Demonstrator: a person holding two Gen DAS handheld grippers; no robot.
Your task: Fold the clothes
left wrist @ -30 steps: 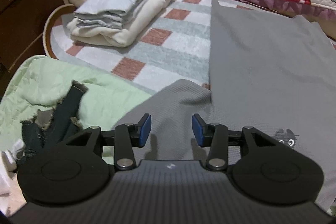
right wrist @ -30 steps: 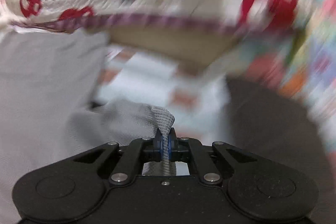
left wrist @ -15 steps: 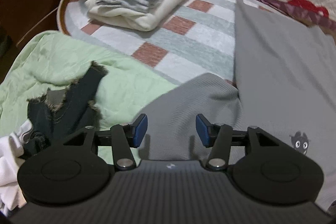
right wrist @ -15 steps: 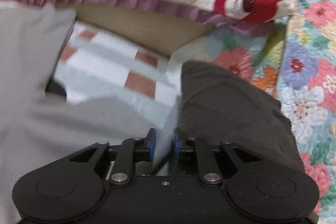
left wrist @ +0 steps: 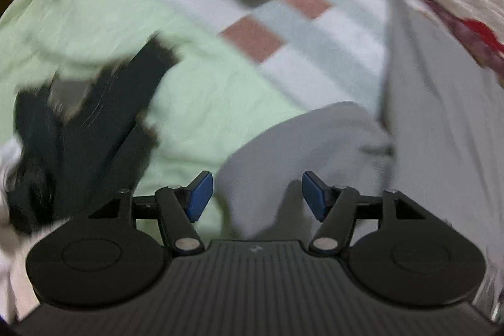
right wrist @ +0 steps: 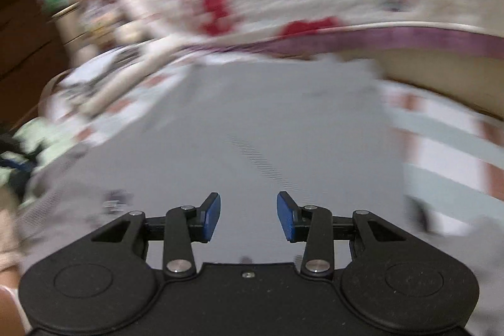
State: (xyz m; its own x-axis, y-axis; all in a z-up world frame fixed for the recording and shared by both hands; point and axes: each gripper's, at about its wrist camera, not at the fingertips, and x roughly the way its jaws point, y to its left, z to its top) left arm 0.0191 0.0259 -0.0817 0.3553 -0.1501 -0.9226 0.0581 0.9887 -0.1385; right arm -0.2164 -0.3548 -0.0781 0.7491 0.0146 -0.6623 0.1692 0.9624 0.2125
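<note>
Left gripper [left wrist: 256,194] wide apart, empty, over grey shirt [left wrist: 315,153] sleeve. My right gripper [right wrist: 248,217] apart too, above shirt body. Beyond: green blanket [left wrist: 78,21], checkered mat [left wrist: 330,52]. Guessing mid-fold; next need to pinch sleeve edge.

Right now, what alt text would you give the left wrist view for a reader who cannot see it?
The open, empty left gripper hovers over a grey garment spread on a checked bedcover. To its left lie a pale green blanket and a frayed dark garment. The picture is motion-blurred.
</note>
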